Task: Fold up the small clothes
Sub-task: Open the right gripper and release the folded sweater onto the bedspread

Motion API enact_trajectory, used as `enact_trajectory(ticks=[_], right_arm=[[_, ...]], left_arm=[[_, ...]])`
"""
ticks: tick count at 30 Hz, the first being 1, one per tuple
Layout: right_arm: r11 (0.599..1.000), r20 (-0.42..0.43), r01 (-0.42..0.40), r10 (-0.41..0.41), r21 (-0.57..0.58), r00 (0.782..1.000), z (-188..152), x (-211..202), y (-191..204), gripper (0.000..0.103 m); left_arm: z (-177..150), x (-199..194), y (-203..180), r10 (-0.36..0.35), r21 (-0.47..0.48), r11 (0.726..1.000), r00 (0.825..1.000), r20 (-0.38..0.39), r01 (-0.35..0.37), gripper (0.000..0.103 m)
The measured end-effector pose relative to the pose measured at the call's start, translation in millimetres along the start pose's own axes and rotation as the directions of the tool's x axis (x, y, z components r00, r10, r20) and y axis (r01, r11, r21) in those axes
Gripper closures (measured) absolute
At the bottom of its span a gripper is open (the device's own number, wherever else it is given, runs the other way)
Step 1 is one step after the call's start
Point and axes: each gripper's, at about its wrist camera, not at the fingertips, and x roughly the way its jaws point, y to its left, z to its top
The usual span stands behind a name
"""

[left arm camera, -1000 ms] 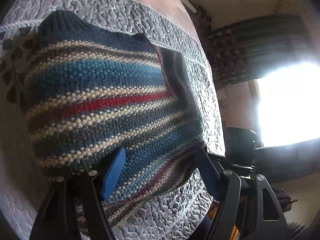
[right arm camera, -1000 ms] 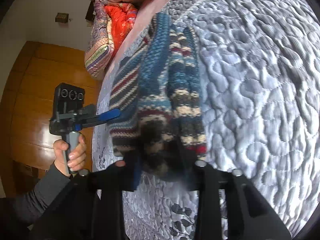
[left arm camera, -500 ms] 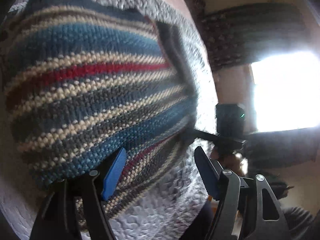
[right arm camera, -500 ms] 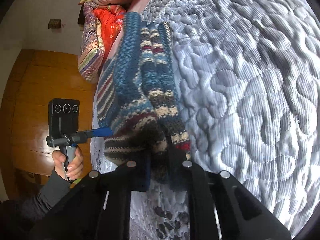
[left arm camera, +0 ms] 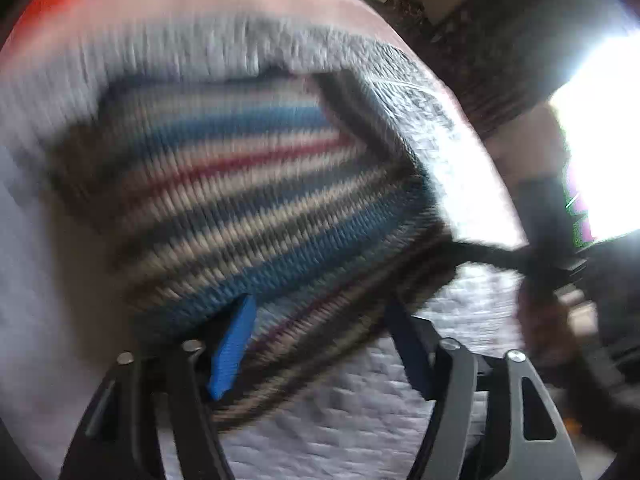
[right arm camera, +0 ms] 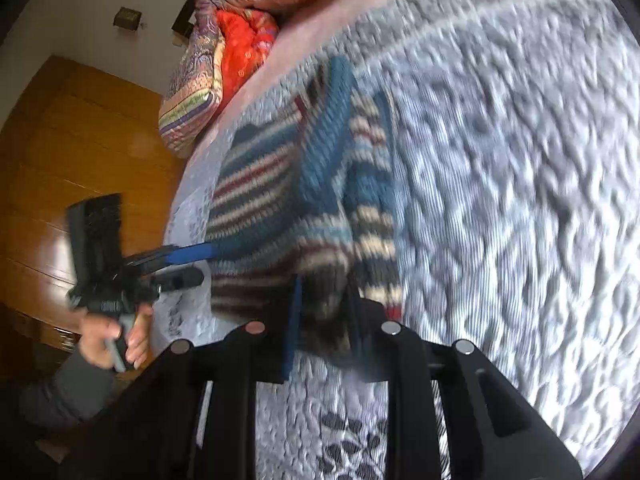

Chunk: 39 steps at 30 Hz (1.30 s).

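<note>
Left tool (left arm camera: 320, 336) wide open at sweater (left arm camera: 248, 200) hem, gripping nothing; right tool (right arm camera: 320, 320) pinches 6 o'clock edge; fold may slip.

The left wrist view looks forward between its own fingers, close and low over the striped knitted sweater (left arm camera: 256, 200) on the quilted bedspread (left arm camera: 360, 432), toward a bright window (left arm camera: 600, 140). The right wrist view faces the opposite way, toward a wooden wardrobe (right arm camera: 80, 152). Both share the sweater and bedspread.
</note>
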Motion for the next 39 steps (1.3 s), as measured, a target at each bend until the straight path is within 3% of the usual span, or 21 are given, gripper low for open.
enact_trajectory(ticks=[1,5,6,8,9,11,15,18,20,22,25,28,32,35,38,39], right_arm=[[1.0,0.011,0.015,-0.015,-0.013,1.0,5.7,-0.4,5.2,0.081],[0.987,0.032,0.103,-0.1,-0.12,0.994,37.0,8.3,29.3,0.078],[0.982,0.031,0.135,-0.132,-0.135,0.991,44.2,10.4,30.4,0.076],[0.977,-0.006,0.184,-0.186,-0.104,0.983,55.9,10.3,21.1,0.06],[0.981,-0.024,0.175,-0.177,-0.086,0.984,55.7,8.2,17.0,0.052],[0.992,-0.055,0.109,-0.112,-0.063,0.992,48.3,3.6,10.9,0.049],[0.998,-0.131,0.062,-0.064,-0.02,0.989,21.0,16.4,-0.5,0.049],[0.993,-0.159,0.114,-0.119,-0.042,0.98,-0.7,29.0,-11.1,0.068],[0.993,-0.168,0.118,-0.118,-0.009,0.979,-8.0,35.3,-28.6,0.066],[0.994,-0.173,0.101,-0.095,0.027,0.98,-10.8,33.9,-37.7,0.055],[0.992,-0.112,0.113,-0.119,-0.055,0.987,1.3,9.3,-18.4,0.055],[0.992,0.012,0.079,-0.078,-0.103,0.997,30.5,-20.6,7.7,0.055],[0.979,0.008,0.083,-0.083,-0.186,0.997,58.7,-10.5,32.8,0.055],[0.971,-0.052,0.062,-0.076,-0.231,0.996,66.0,14.8,41.7,0.055],[0.973,-0.096,0.092,-0.114,-0.212,0.989,67.2,37.5,28.6,0.056],[0.973,-0.102,0.108,-0.131,-0.203,0.986,67.7,41.9,20.0,0.062]], left_arm=[[2.0,-5.0,-4.2,0.055,0.026,0.998,0.998,0.024,-0.055,0.03],[9.6,-6.4,-10.4,0.105,0.041,0.993,0.993,0.046,-0.107,0.03],[11.2,-4.0,-10.2,0.1,0.038,0.994,0.994,0.046,-0.102,0.03],[12.5,1.6,-8.0,0.086,0.021,0.996,0.995,0.04,-0.087,0.03],[12.7,1.7,-5.3,0.085,0.015,0.996,0.996,0.039,-0.085,0.03],[10.4,8.0,-2.5,0.078,0.005,0.997,0.996,0.042,-0.079,0.03],[6.3,13.1,-4.0,0.078,0.032,0.996,0.995,0.07,-0.081,0.029],[4.1,14.1,-6.8,0.092,0.052,0.994,0.993,0.076,-0.096,0.029],[3.5,14.1,-8.6,0.092,0.069,0.993,0.993,0.073,-0.097,0.029],[4.0,15.0,-10.3,0.114,0.09,0.989,0.991,0.073,-0.12,0.029],[5.6,17.3,-12.1,0.133,0.116,0.983,0.989,0.07,-0.14,0.029],[6.0,19.1,-12.9,0.135,0.12,0.982,0.988,0.072,-0.143,0.029],[5.3,20.3,-13.4,0.138,0.113,0.983,0.988,0.066,-0.145,0.029],[5.5,20.5,-13.3,0.141,0.121,0.982,0.988,0.063,-0.148,0.028],[5.9,23.5,-12.0,0.141,0.118,0.982,0.989,0.055,-0.147,0.027],[5.9,24.3,-11.5,0.139,0.12,0.982,0.989,0.053,-0.145,0.027]])
